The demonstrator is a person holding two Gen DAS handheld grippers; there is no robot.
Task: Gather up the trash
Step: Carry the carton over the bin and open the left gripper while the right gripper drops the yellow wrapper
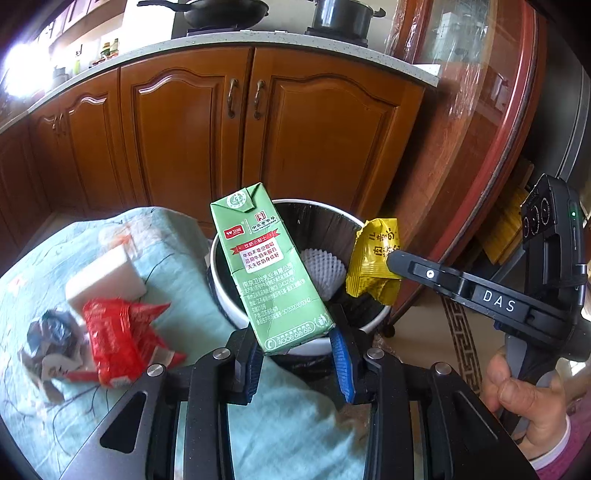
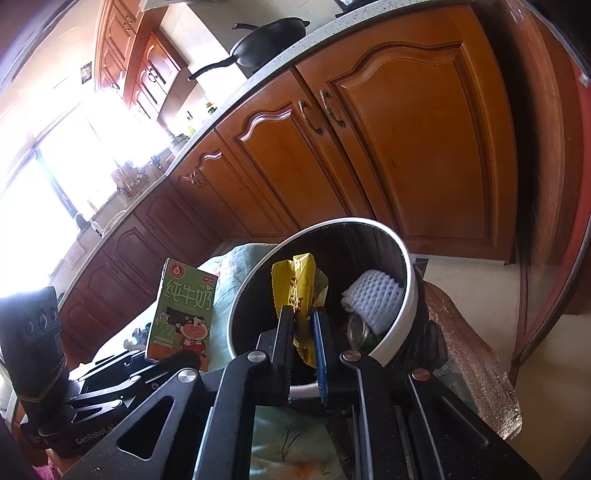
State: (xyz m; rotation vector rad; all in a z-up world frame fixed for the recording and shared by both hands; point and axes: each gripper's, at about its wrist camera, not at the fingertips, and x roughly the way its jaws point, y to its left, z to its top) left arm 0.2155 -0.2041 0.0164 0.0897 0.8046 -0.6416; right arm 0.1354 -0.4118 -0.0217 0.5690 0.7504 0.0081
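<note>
Currently the left tool (image 1: 295, 356) clamps the green milk carton (image 1: 271, 269) at its base, tilted before the bin (image 1: 236, 295); likely empty, light, stiff-walled but crushable, so low edge grip suits. Right tool (image 2: 303, 345) pinches the yellow wrapper (image 2: 299, 284) over the bin: limp, crinkly, slippery.

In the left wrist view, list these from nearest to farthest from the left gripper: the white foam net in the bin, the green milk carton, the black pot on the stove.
1. Green milk carton, clamped in the left gripper.
2. White foam net, just behind the carton, inside the bin.
3. Black pot, far back on the stove, top of view.
</note>
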